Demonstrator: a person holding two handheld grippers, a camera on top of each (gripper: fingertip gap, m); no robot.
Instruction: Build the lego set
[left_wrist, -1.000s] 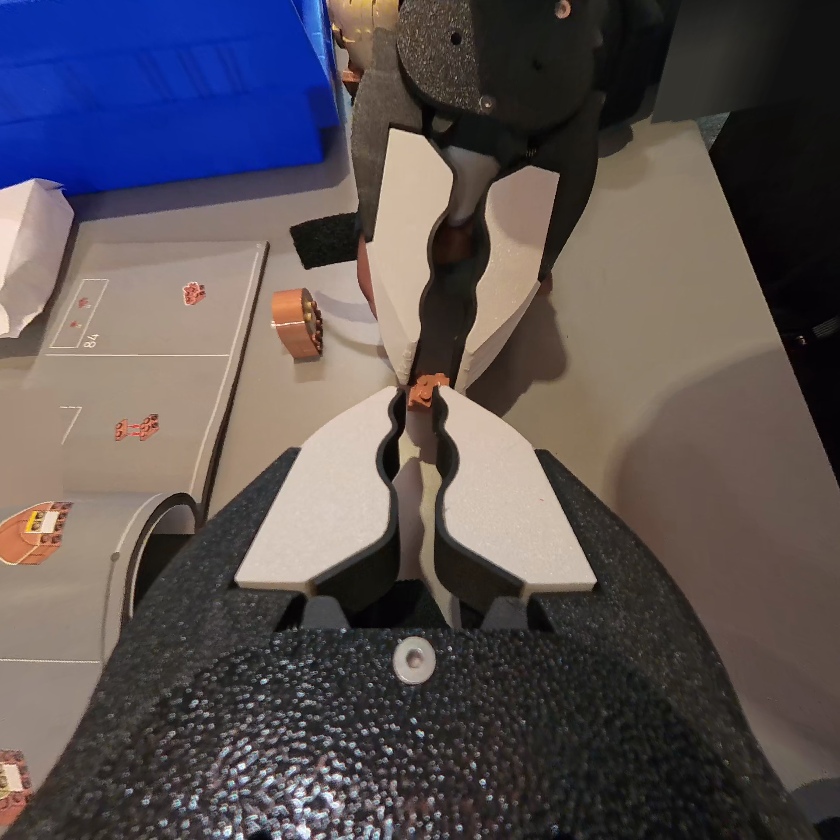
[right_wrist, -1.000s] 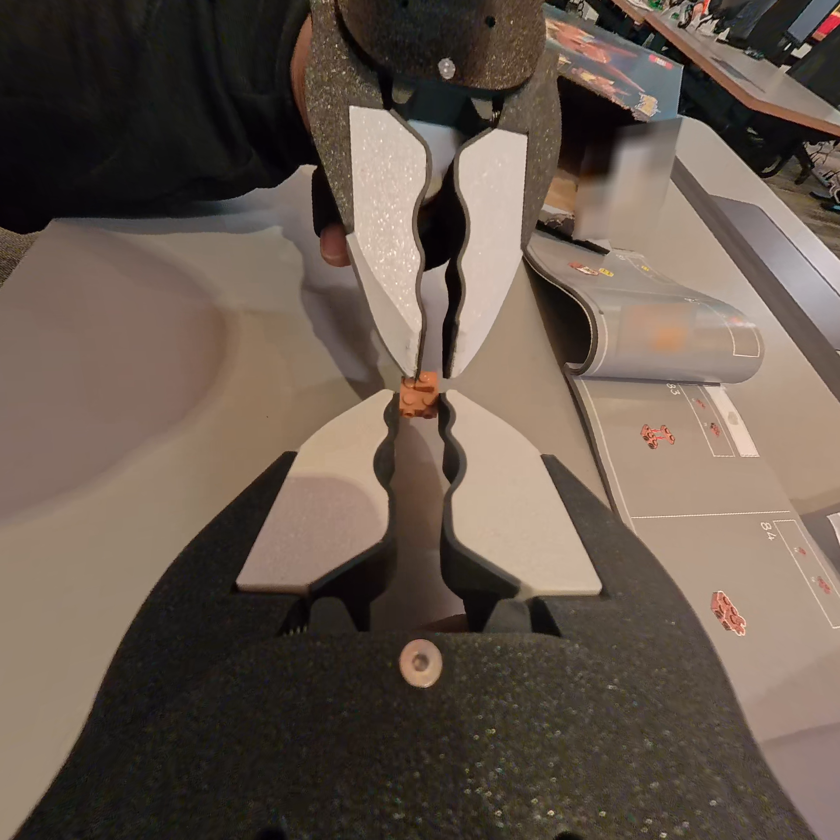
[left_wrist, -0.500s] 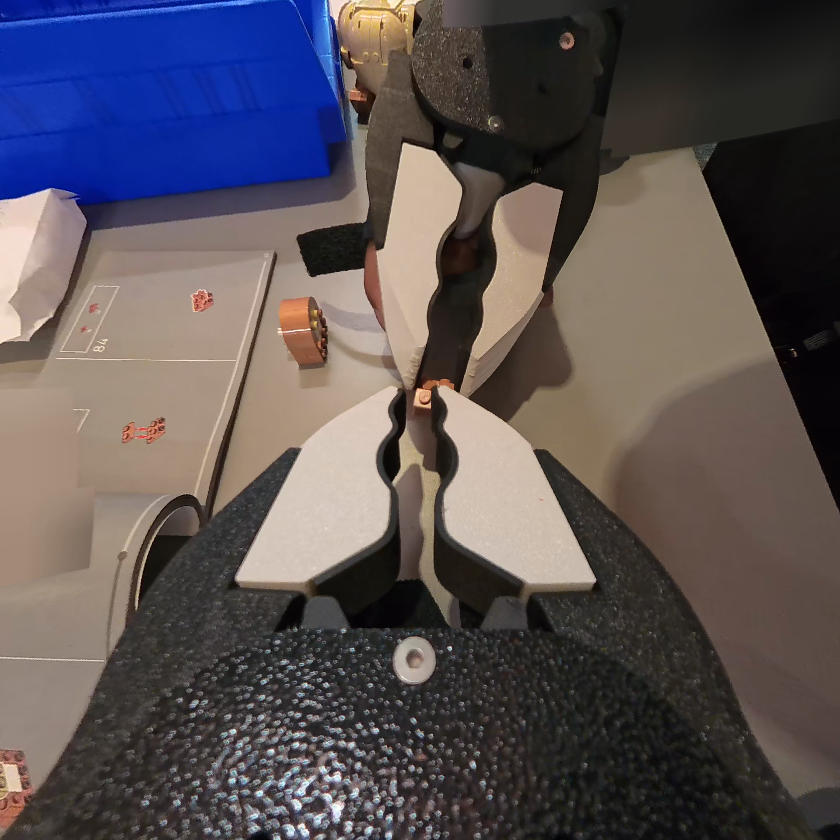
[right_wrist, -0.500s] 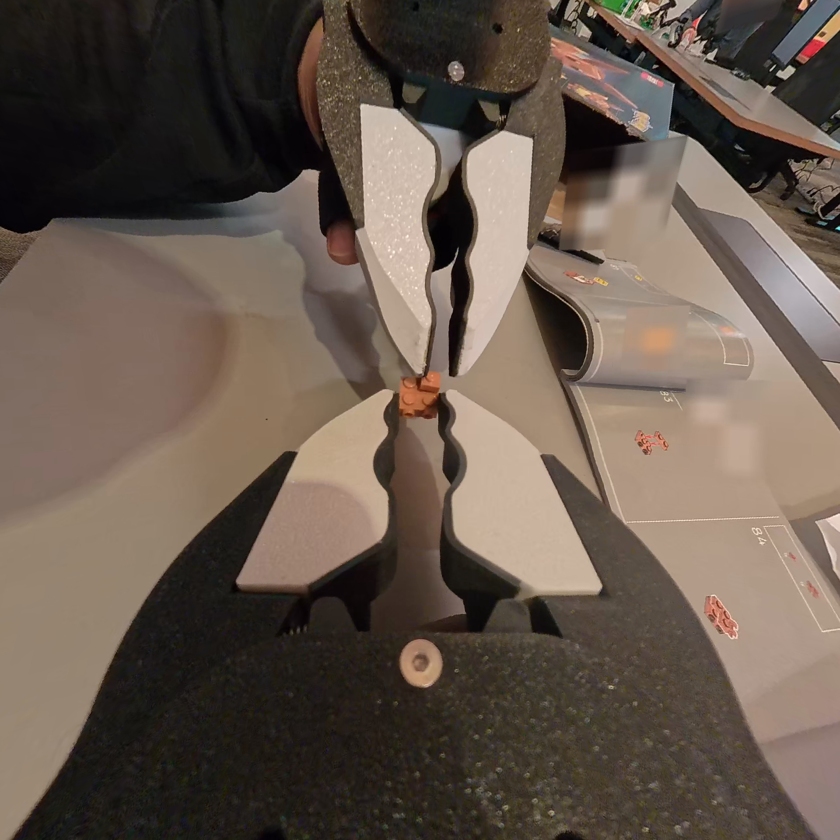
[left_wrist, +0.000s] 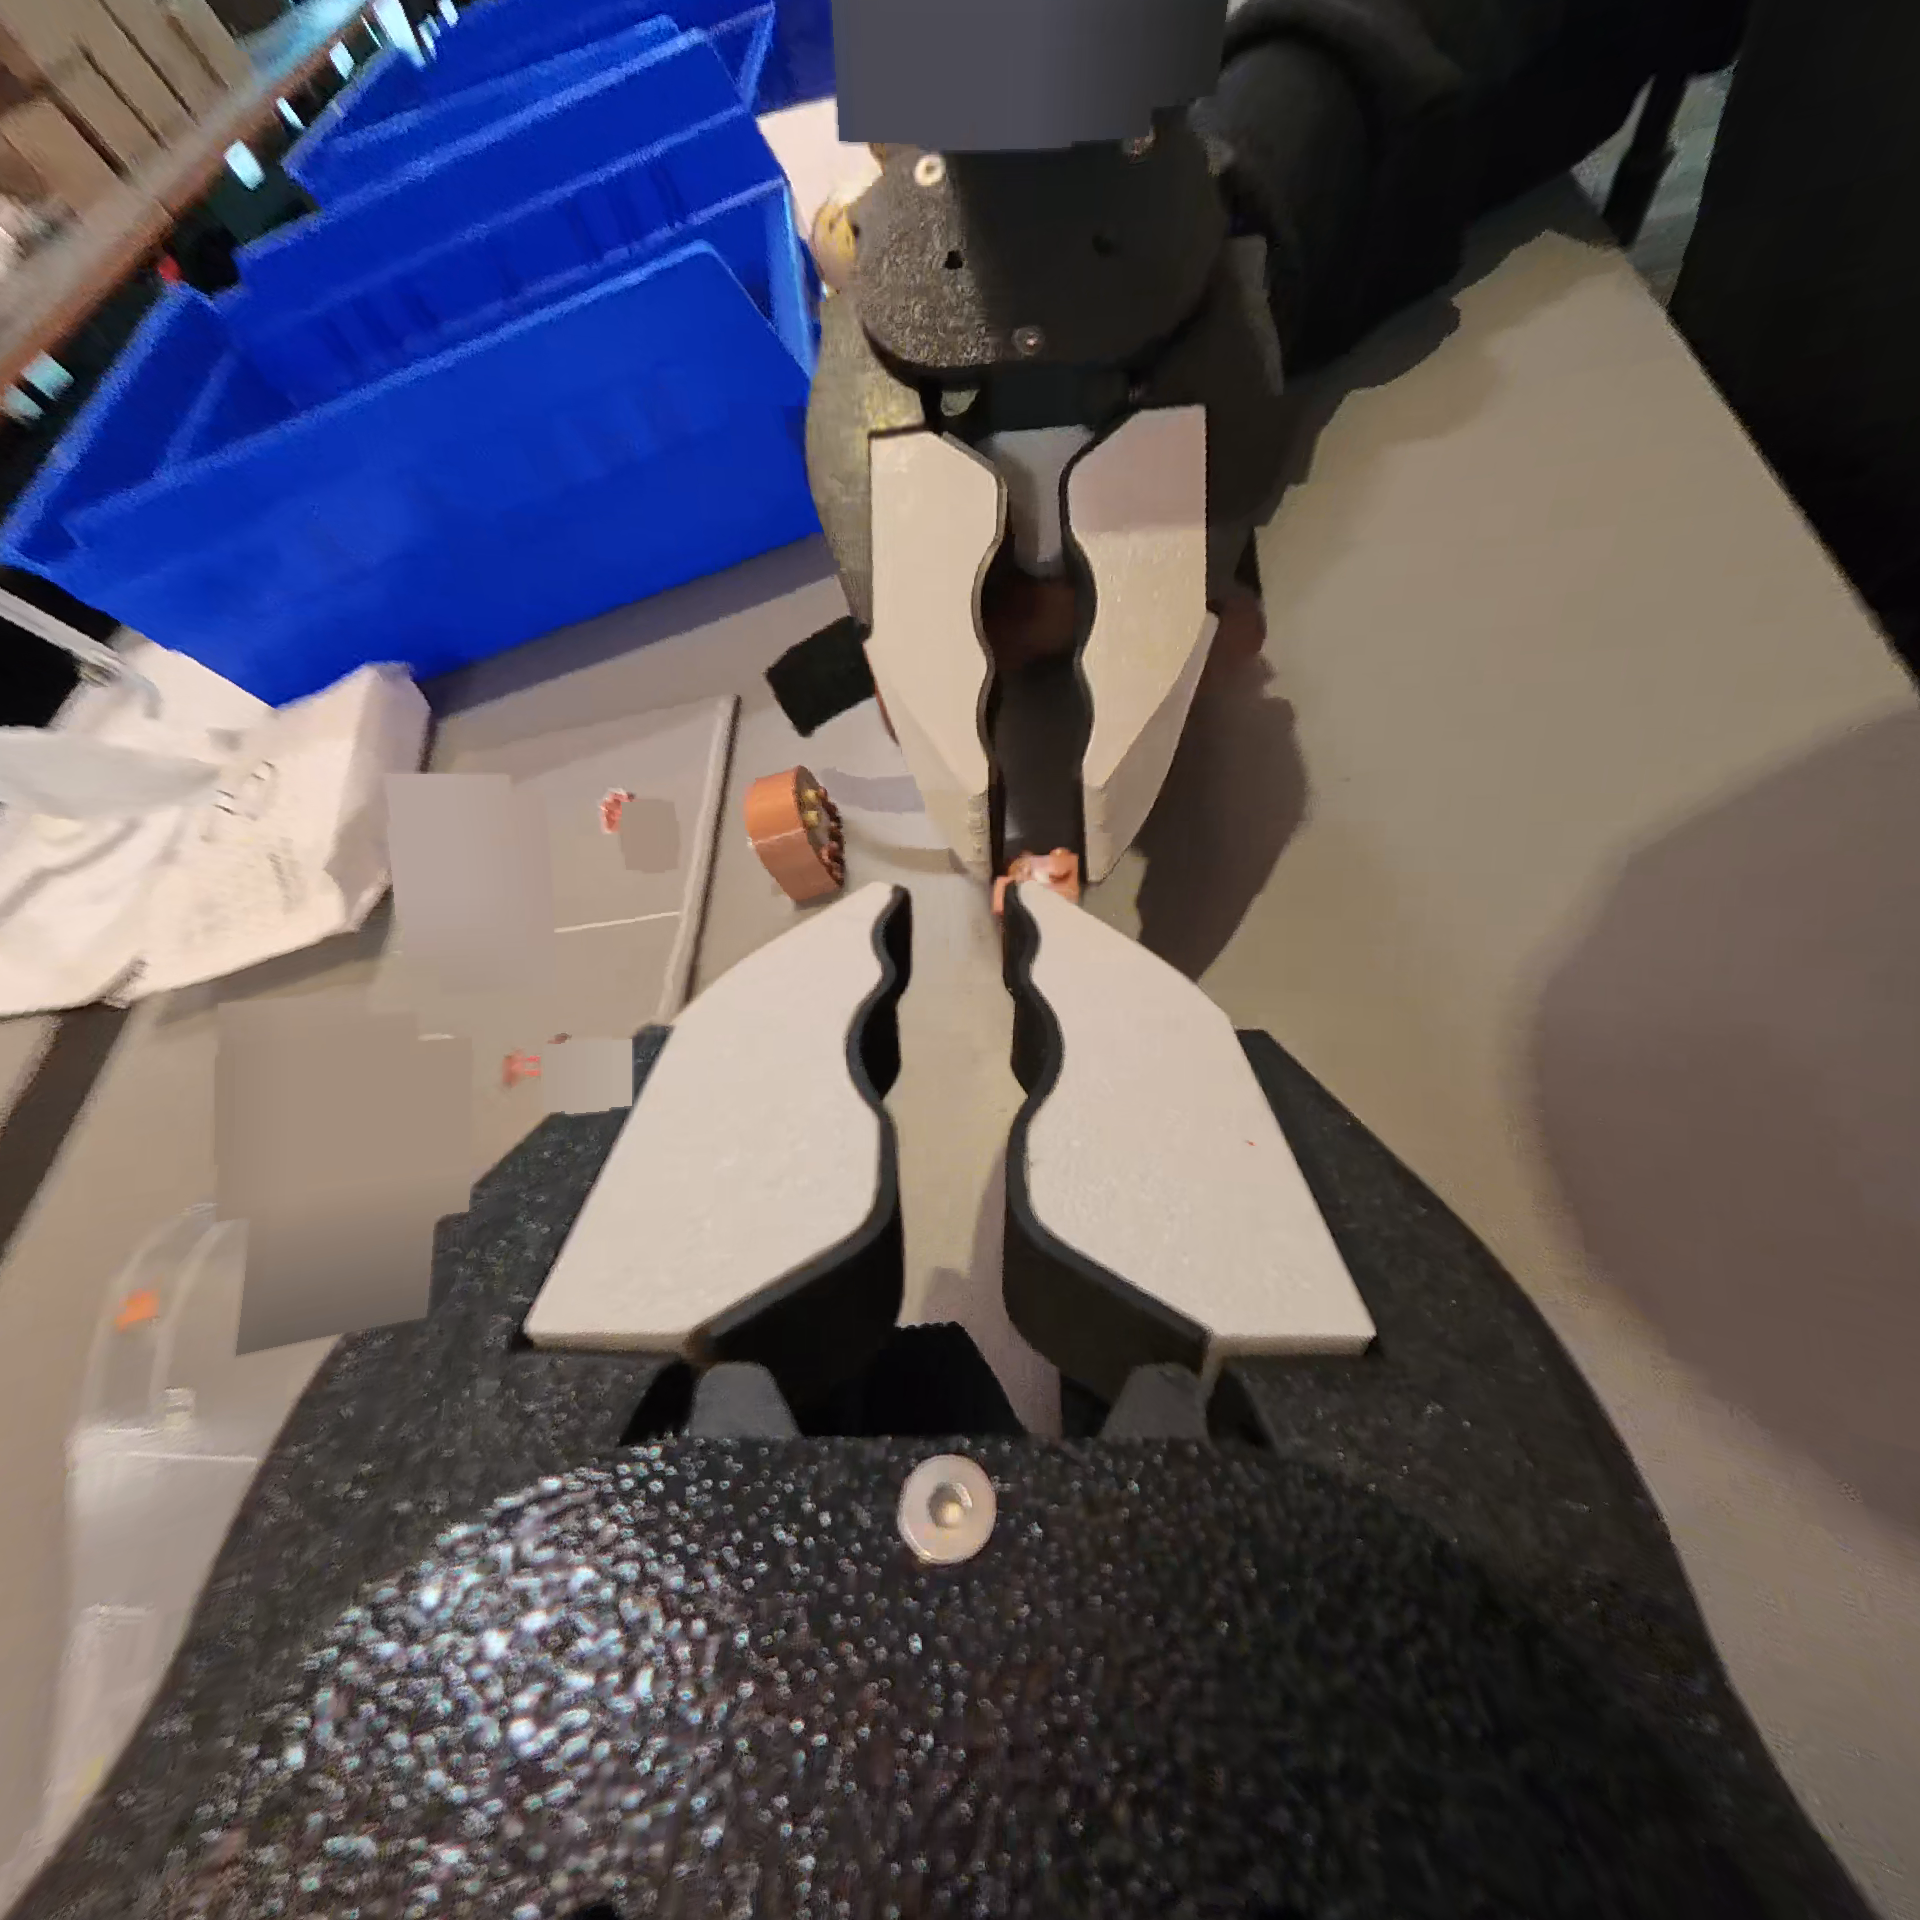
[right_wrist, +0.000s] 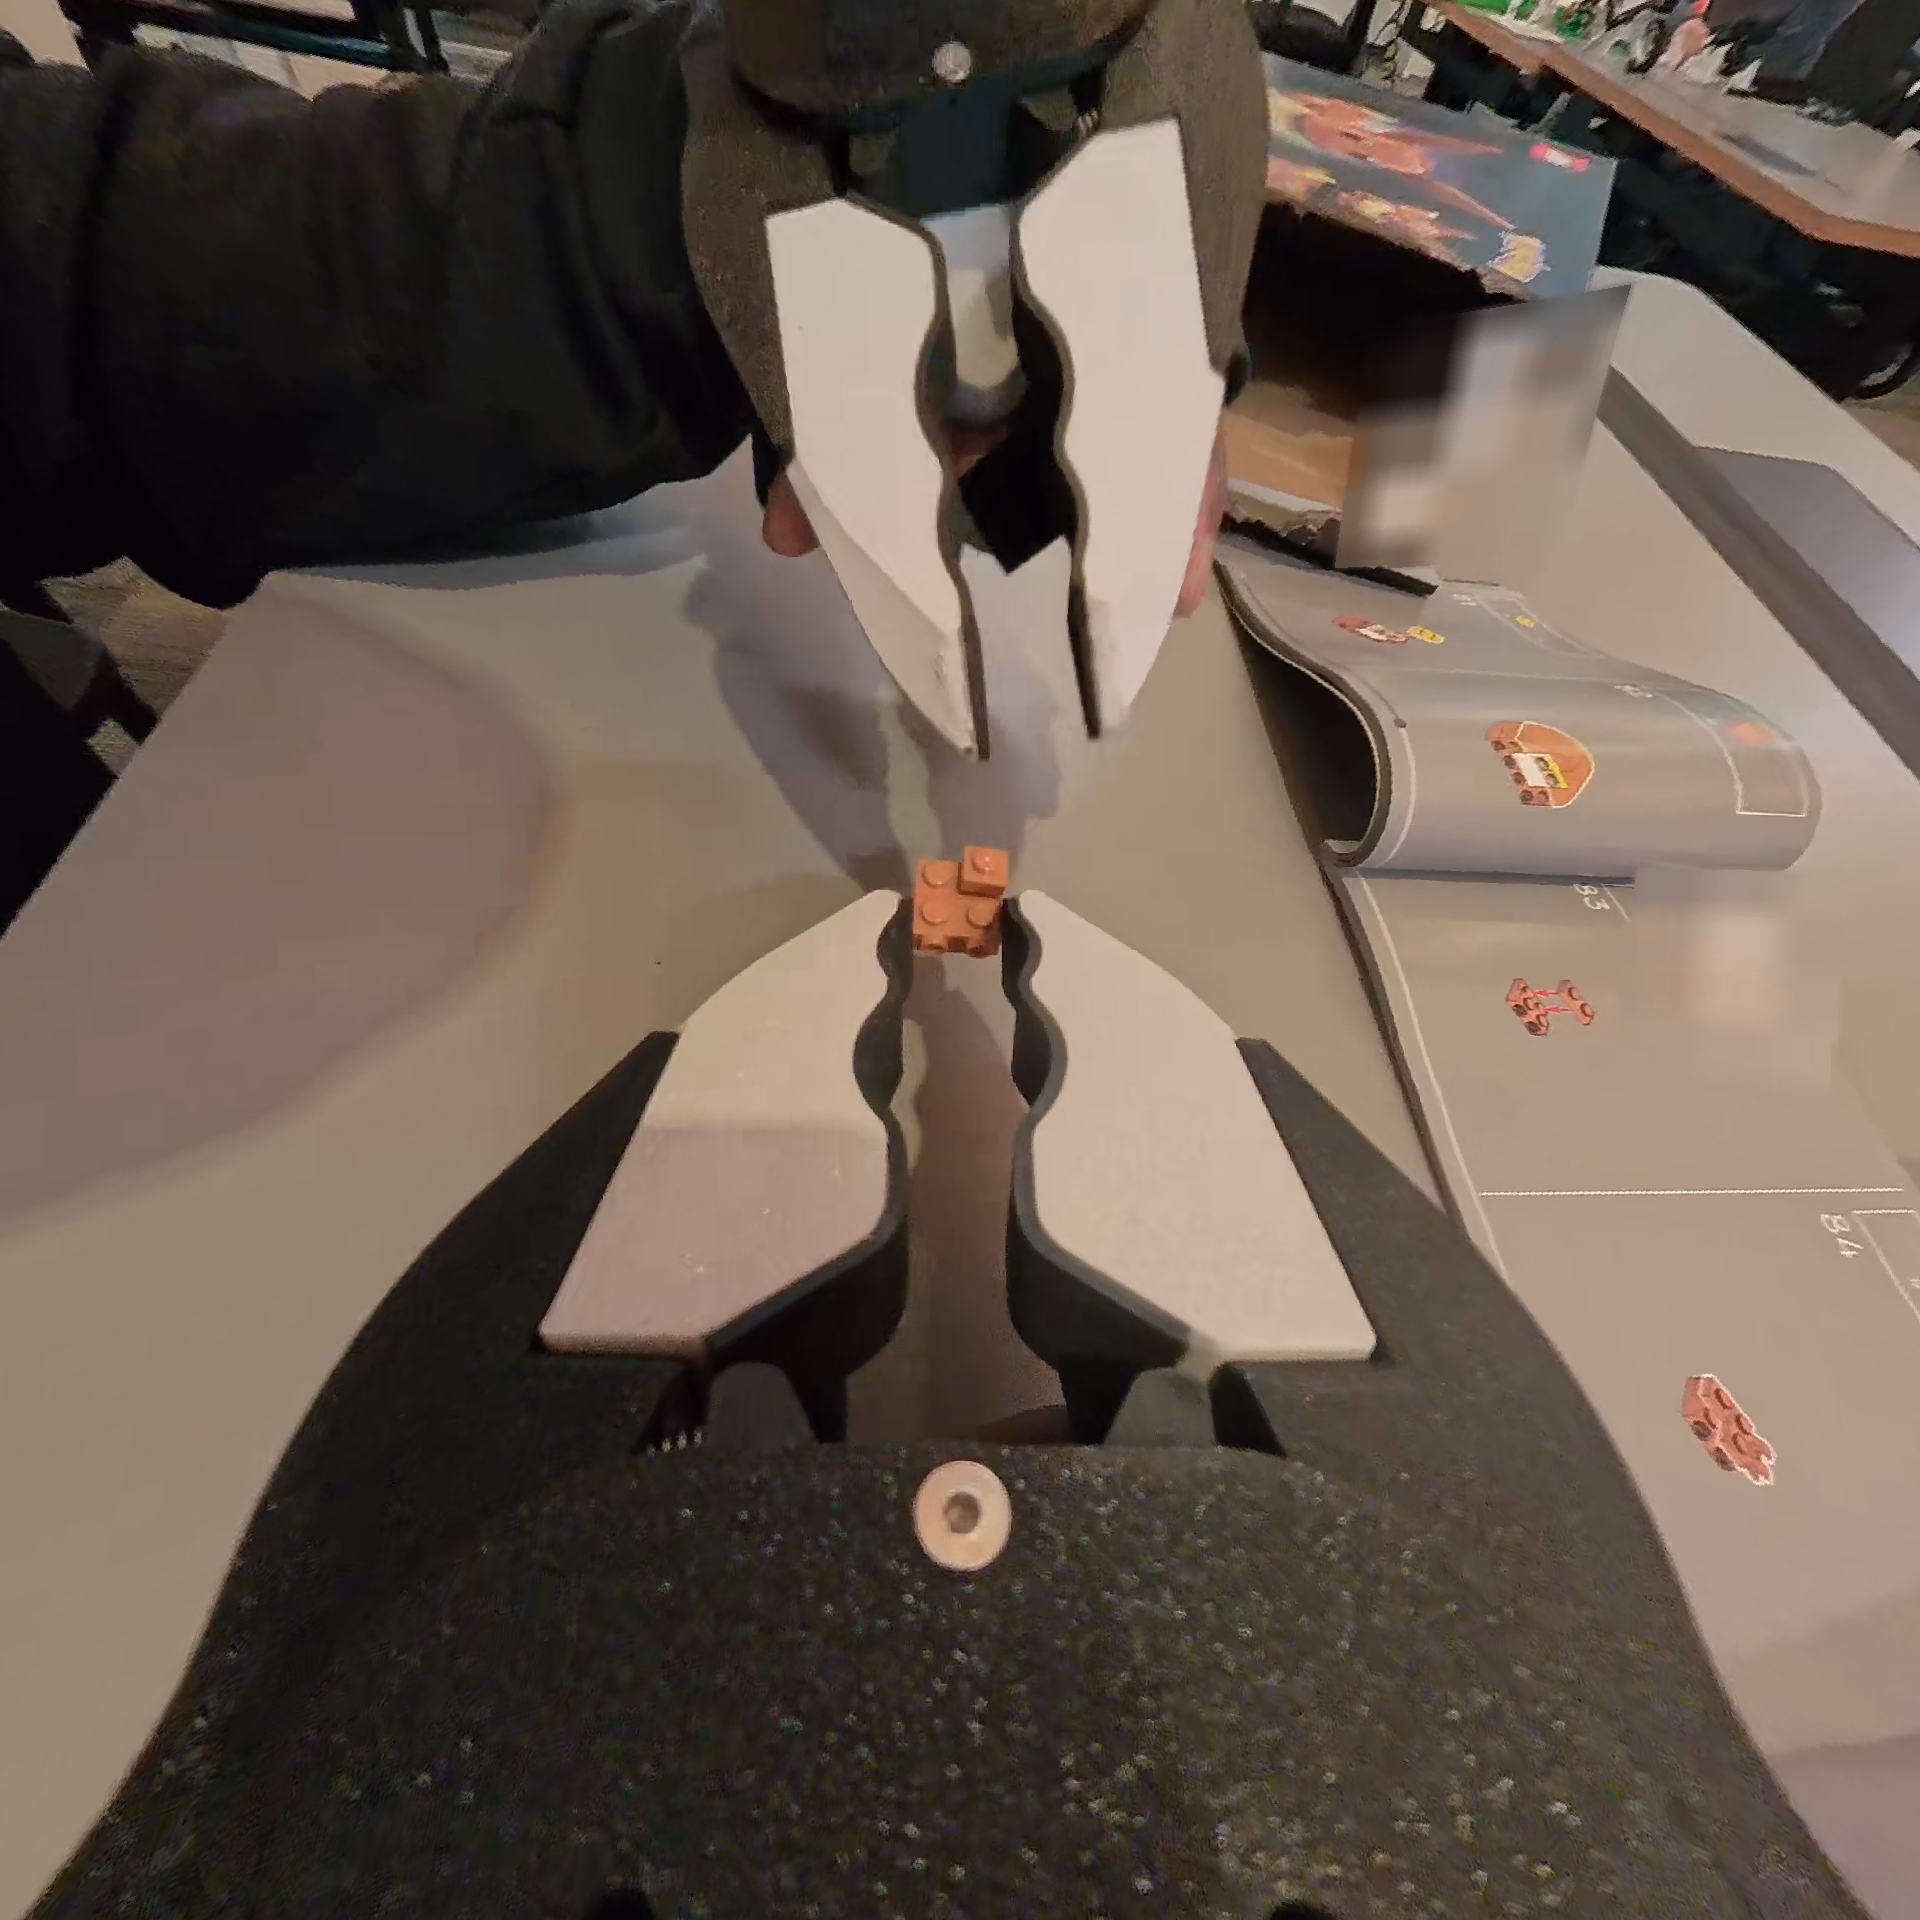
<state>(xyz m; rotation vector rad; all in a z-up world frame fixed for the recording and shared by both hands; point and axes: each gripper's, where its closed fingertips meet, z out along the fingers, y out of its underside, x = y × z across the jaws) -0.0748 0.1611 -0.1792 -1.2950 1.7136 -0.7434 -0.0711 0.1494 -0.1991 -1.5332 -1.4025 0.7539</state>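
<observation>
Right gripper (right_wrist: 954, 914) pinched brown brick stack (right_wrist: 961, 906) at fingertips, pads pressed on both sides. Left gripper (right_wrist: 1034, 732) had spread, backed off, empty; small brick it held a second ago sat on stack. Instruction booklet (right_wrist: 1558, 790) lay beside, on grey table (right_wrist: 364, 831).

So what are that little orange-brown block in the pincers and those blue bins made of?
The little brick assembly, pinched between the right gripper pads, looks like hard moulded plastic: crisp edges, round studs, dull sheen. The blue bins also look like moulded plastic, with a smooth, even colour and thin ribbed walls, though blur leaves the finish uncertain.
</observation>
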